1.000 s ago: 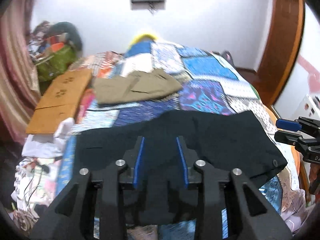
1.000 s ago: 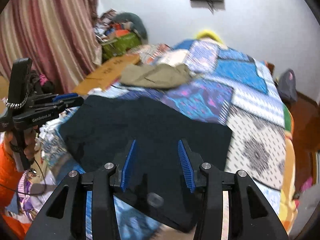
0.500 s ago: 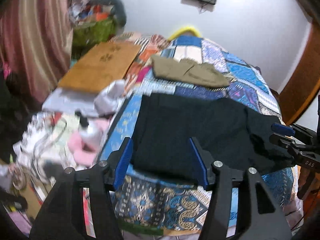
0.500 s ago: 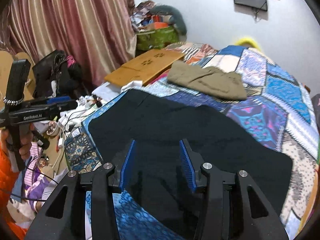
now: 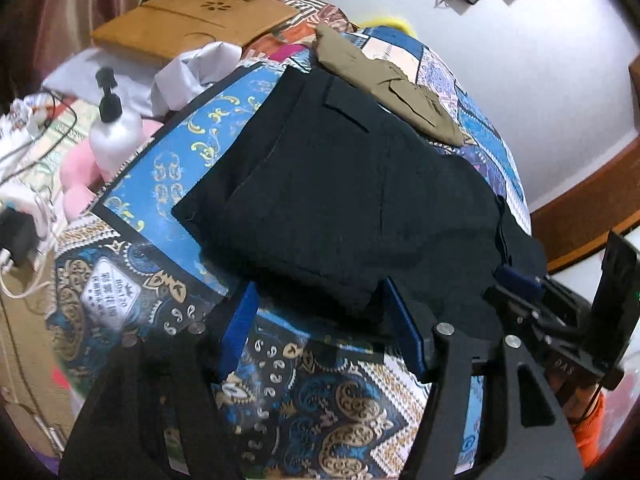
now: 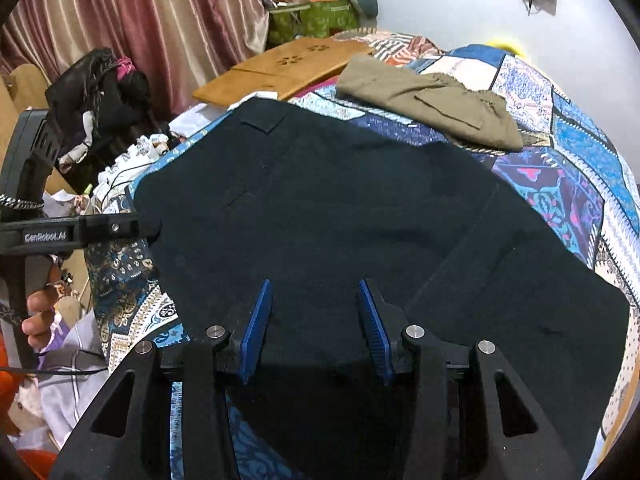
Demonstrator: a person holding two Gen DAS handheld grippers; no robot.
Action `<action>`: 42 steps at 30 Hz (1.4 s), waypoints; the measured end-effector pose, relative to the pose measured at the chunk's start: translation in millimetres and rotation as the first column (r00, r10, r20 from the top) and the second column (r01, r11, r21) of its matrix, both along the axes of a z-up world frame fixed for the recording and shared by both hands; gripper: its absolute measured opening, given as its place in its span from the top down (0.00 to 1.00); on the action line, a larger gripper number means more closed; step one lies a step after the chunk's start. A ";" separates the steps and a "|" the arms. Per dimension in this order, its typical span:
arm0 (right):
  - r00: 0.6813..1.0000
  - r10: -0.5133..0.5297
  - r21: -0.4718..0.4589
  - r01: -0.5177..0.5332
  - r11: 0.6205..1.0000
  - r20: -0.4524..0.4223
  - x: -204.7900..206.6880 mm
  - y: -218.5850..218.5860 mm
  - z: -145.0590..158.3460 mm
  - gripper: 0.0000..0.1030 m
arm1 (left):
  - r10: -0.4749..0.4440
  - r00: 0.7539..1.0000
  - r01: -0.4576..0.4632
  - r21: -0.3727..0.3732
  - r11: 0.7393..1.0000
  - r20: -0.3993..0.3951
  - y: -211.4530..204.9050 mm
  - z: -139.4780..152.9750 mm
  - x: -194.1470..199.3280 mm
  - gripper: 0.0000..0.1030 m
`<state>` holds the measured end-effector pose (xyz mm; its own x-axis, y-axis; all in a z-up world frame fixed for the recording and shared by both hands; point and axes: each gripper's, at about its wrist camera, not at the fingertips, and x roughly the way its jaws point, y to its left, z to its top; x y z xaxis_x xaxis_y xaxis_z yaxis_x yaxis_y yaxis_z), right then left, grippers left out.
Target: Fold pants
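the black pants [image 5: 344, 184] lie spread flat on the bed's patchwork quilt [image 5: 168, 168], reaching to the quilt's near edge where it drops over the side; a flat rectangular pocket flap shows on the far part of the pants; the olive pants [image 6: 432, 108] lie folded on the quilt just beyond the black pants, their near edge touching or slightly overlapping them, i cannot tell which; the left hand-held gripper [image 5: 320, 320] hovers at the near edge of the black pants, its blue-lined fingers spread wide with the hem corner between them but not pinched; the right hand-held gripper [image 6: 316, 320] sits over the near part of the black pants, its fingers likewise spread apart with dark cloth showing between them, nothing clamped; in the left wrist view the right hand-held gripper also appears at the right end of the black pants, close to the cloth; a wooden board [image 6: 288, 64] lies beyond the far left corner of the black pants; a white pump bottle [image 5: 114, 128] stands left of the pants, off the quilt, next to something pink; striped curtains [image 6: 132, 16] hang well behind the pants on the left.
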<state>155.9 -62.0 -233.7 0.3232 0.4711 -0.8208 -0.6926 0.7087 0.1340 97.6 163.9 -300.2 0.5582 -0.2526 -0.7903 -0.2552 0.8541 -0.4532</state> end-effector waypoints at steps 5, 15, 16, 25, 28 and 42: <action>1.000 0.010 -0.012 -0.011 1.000 -0.018 0.8 2.6 -5.5 0.59 | 0.034 0.999 -0.035 -0.070 0.997 -0.016 8.0 -13.2 0.2 0.35; 1.000 0.017 -0.007 -0.017 1.000 -0.024 2.0 4.1 -6.6 0.57 | 0.034 0.999 -0.037 -0.105 0.994 -0.031 11.7 -15.3 23.1 0.35; 1.000 0.017 -0.005 -0.017 1.000 -0.024 2.0 4.4 -6.9 0.57 | 0.037 0.999 -0.041 -0.104 0.994 -0.035 12.6 -15.6 27.3 0.35; 0.999 0.011 0.013 -0.011 1.000 -0.035 3.4 2.3 -4.1 0.58 | 0.007 1.000 -0.009 0.072 0.997 0.020 -3.2 5.4 30.9 0.81; 1.000 -0.005 0.039 0.006 0.999 -0.020 1.2 -5.9 6.1 0.59 | -0.025 0.996 0.010 0.168 0.986 0.088 -14.8 32.4 30.6 0.83; 0.924 -0.377 0.153 0.364 0.919 0.068 -21.6 -161.0 42.3 0.58 | -0.310 0.898 0.129 0.486 0.864 0.312 -118.7 152.8 44.6 0.83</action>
<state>134.3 -223.0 -191.4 0.5684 0.4066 -0.7153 -0.3981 0.8967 0.1934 142.2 45.2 -147.4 0.8008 -0.0781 -0.5938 0.0717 0.9968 -0.0345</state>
